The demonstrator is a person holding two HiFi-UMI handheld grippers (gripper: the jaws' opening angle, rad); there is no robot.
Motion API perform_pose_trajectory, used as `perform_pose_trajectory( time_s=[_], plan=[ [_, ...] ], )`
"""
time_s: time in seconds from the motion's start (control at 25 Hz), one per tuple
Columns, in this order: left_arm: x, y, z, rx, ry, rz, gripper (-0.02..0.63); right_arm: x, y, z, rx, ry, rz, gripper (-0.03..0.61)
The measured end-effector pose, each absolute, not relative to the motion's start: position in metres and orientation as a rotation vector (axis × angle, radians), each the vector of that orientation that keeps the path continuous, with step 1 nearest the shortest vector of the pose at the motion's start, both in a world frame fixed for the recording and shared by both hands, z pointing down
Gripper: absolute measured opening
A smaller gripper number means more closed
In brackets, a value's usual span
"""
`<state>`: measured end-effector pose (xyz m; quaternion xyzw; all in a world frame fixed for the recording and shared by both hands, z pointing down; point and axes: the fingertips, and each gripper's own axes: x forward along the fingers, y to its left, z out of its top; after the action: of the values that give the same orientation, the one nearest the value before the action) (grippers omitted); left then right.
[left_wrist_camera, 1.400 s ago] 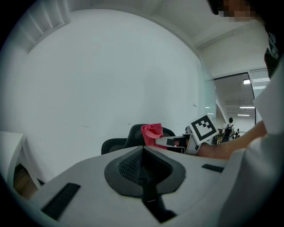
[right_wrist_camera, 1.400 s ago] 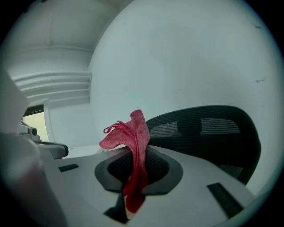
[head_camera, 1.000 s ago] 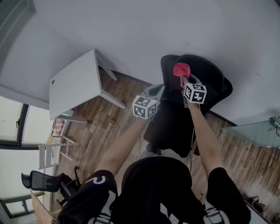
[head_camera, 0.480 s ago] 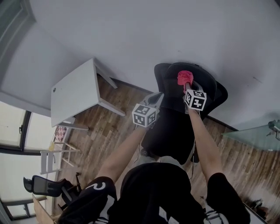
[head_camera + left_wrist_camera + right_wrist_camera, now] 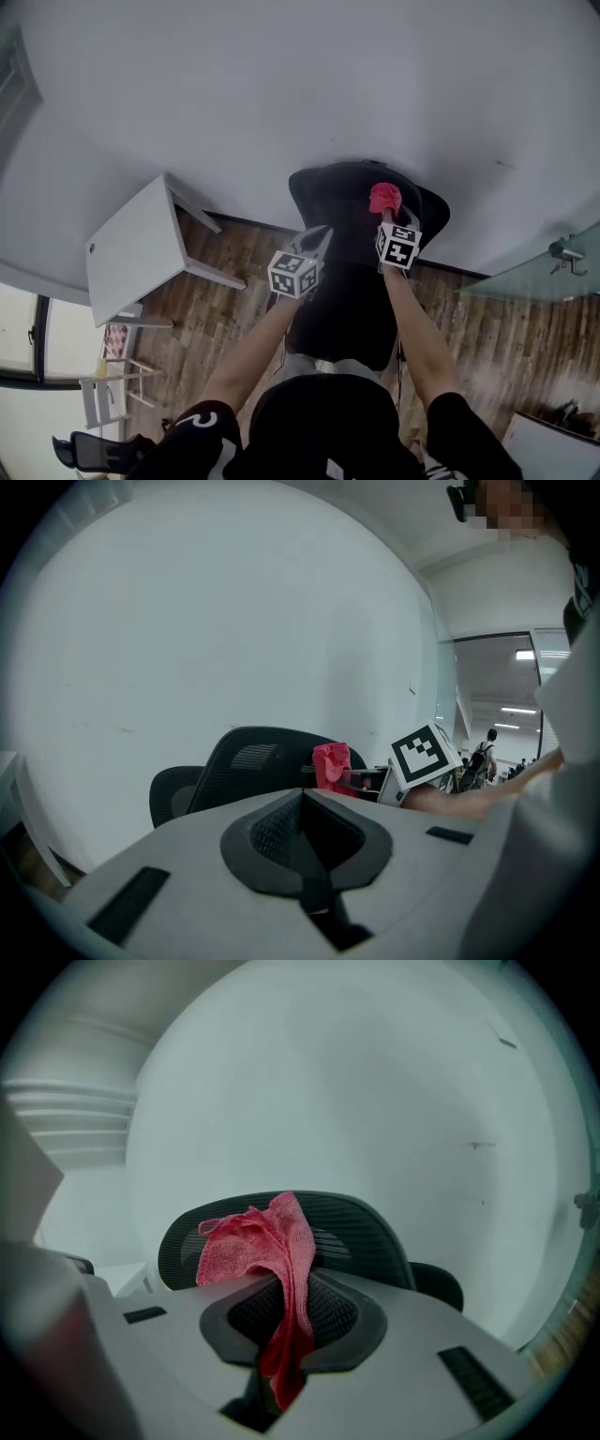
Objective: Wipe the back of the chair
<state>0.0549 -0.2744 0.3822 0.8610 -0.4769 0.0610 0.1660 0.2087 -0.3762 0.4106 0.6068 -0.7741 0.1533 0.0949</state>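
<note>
The black mesh office chair (image 5: 349, 281) stands against the white wall, its backrest top (image 5: 337, 180) toward the wall. My right gripper (image 5: 385, 215) is shut on a red cloth (image 5: 384, 198), which rests high on the backrest, right of its middle. In the right gripper view the cloth (image 5: 267, 1241) bunches between the jaws of the right gripper (image 5: 286, 1307), in front of the backrest (image 5: 361, 1232). My left gripper (image 5: 317, 240) hovers by the chair's left side, shut and holding nothing. From the left gripper (image 5: 302, 803) I see the backrest (image 5: 248, 766) and the cloth (image 5: 330, 764).
A white table (image 5: 131, 248) stands left of the chair on the wooden floor (image 5: 234, 305). A glass desk edge (image 5: 534, 277) is at the right. A small wooden rack (image 5: 108, 398) and another black chair (image 5: 94, 452) sit at the lower left.
The red cloth has shifted rightward across the top of the backrest with the right gripper. The left gripper has stayed beside the chair's left edge. The whole view has moved nearer the wall.
</note>
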Motion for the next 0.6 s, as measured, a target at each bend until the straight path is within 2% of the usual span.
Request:
perform_pose_trajectory(
  time_s=[0.36,0.6],
  plan=[
    [0.032,-0.279,0.387,2.481,-1.276,0.138,0.025,0.248,-0.353,0.403,2.093,-2.029,0.443,0.071],
    [-0.011,-0.275,0.392,2.490,-1.236,0.123,0.025,0.217,-0.335,0.398,2.146,-1.998,0.442,0.071]
  ],
)
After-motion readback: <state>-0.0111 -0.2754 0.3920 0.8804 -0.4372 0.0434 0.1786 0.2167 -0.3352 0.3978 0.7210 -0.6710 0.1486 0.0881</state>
